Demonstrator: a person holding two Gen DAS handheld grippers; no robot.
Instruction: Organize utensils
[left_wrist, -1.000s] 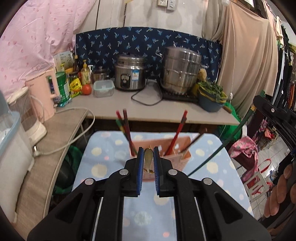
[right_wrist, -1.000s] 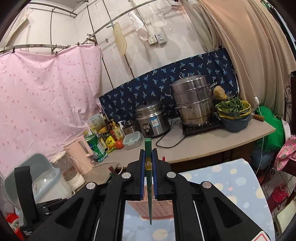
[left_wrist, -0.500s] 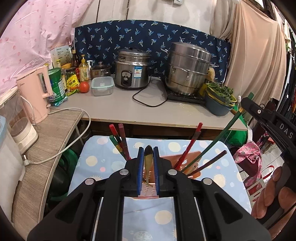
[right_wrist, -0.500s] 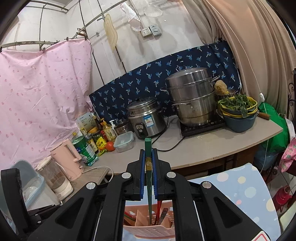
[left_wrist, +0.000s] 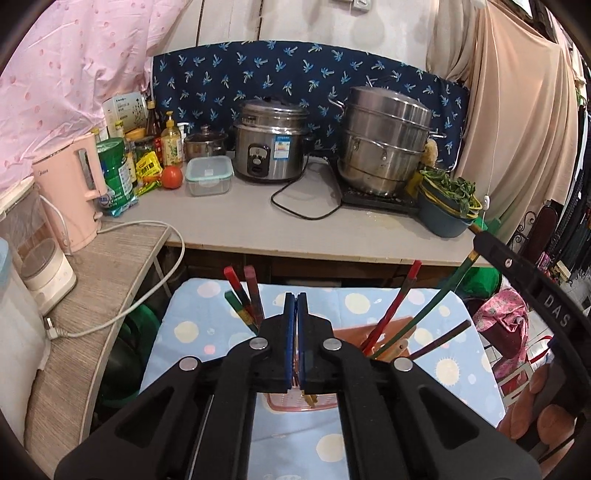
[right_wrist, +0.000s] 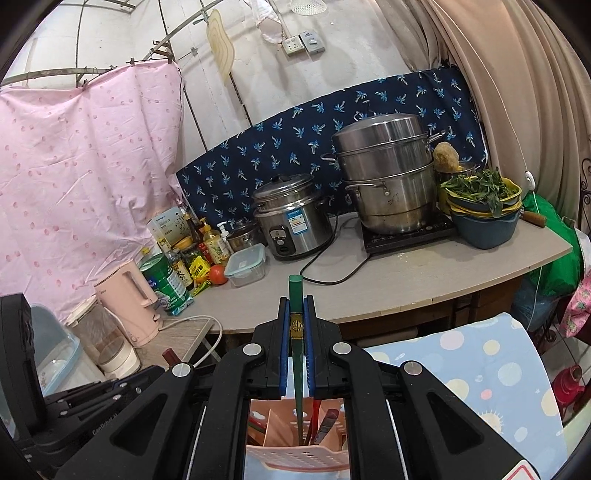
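1. The left gripper has just closed its fingers; the blue pads now stand together with nothing seen between them. A small gold tip shows just below them, over the near rim of the holder.
2. The right gripper has its fingers clenched on a green chopstick. The stick stands upright between the blue pads, its blunt top above them and its thin end down inside the holder.
3. The pink utensil holder sits right under both grippers on a light blue cloth with pale spots. It has several compartments; the green stick's end is in a middle one, beside a red chopstick and a dark one.
4. In the left wrist view, more chopsticks lean out of the holder's left side, red, dark red and green, and others lean out on its right.
5. In that same view the right gripper's black body and the fingers of the hand that bears it show at the right edge.
6. Behind the cloth runs a grey worktop with a rice cooker, a steel steamer pot, a pink kettle, a tomato and a bowl of greens.
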